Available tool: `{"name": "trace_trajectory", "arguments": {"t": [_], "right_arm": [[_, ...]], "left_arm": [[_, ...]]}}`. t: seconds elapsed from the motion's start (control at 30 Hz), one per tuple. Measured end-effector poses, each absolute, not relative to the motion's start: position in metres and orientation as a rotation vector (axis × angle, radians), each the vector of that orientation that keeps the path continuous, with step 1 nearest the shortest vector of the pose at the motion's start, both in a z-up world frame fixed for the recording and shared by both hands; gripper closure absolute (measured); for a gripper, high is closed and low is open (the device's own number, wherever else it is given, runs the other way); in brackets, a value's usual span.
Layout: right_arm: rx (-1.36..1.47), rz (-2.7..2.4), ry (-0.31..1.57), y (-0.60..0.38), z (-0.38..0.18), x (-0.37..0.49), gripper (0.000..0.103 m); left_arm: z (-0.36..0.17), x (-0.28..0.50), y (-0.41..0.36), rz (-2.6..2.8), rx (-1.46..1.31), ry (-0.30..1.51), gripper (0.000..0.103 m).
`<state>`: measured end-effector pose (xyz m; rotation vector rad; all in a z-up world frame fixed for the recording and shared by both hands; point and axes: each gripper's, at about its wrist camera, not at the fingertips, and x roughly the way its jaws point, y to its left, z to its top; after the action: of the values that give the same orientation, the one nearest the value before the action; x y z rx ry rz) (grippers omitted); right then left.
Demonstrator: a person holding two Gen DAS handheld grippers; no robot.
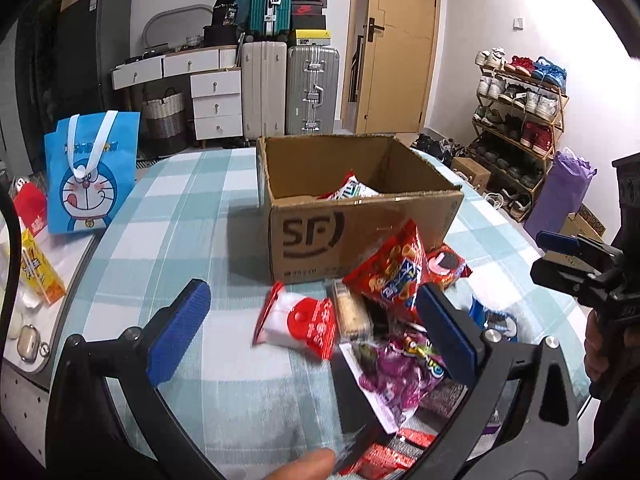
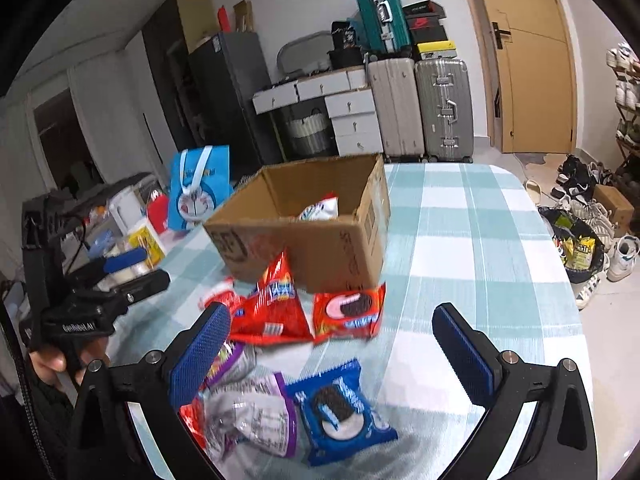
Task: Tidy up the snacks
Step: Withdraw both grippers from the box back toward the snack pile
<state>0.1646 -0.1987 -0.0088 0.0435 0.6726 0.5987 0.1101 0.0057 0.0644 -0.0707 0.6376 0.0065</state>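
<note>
Right wrist view, blue Oreo pack [image 2: 344,414] flat, long axis diagonal

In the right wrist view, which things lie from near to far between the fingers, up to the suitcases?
Blue cookie pack → red cookie pack → cardboard box → silver suitcase.

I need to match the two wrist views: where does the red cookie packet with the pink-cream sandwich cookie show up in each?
Left wrist view: the red cookie packet lies right of centre, partly hidden behind the red triangular snack bag, just in front of the box.
Right wrist view: it lies at centre, flat on the checked cloth, below the box's near corner.
Shared landmark: the open brown cardboard box.
</note>
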Motion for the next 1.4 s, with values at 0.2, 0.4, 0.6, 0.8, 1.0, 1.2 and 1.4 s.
{"name": "trace_trajectory", "arguments": {"t": [0.2,0.4,0.6,0.8,1.0,1.2,1.4], "right_arm": [[-0.006,0.607,0.697,-0.192,-0.020,0.159,0.000],[-0.028,0.615,0.717,-0.188,-0.025,0.154,0.000],[-0.028,0.621,0.734,-0.191,-0.030,0.150,0.000],[-0.034,0.620,0.744,-0.193,-0.035,0.146,0.000],[-0.035,0.616,0.750,-0.195,-0.038,0.146,0.000],[-0.040,0.607,0.760,-0.196,-0.041,0.148,0.000],[-0.052,0.591,0.789,-0.199,-0.047,0.153,0.000]], "left_arm": [[0.061,0.103,0.006,0.012,-0.071,0.656,0.001],[0.059,0.093,0.005,0.009,-0.065,0.668,0.001],[0.059,0.084,0.000,-0.012,-0.061,0.683,0.001],[0.056,0.079,-0.008,-0.027,-0.044,0.690,0.001],[0.050,0.077,-0.015,-0.050,-0.031,0.708,0.001],[0.044,0.078,-0.028,-0.097,-0.001,0.730,0.001],[0.036,0.077,-0.039,-0.170,0.046,0.775,0.001]]}}
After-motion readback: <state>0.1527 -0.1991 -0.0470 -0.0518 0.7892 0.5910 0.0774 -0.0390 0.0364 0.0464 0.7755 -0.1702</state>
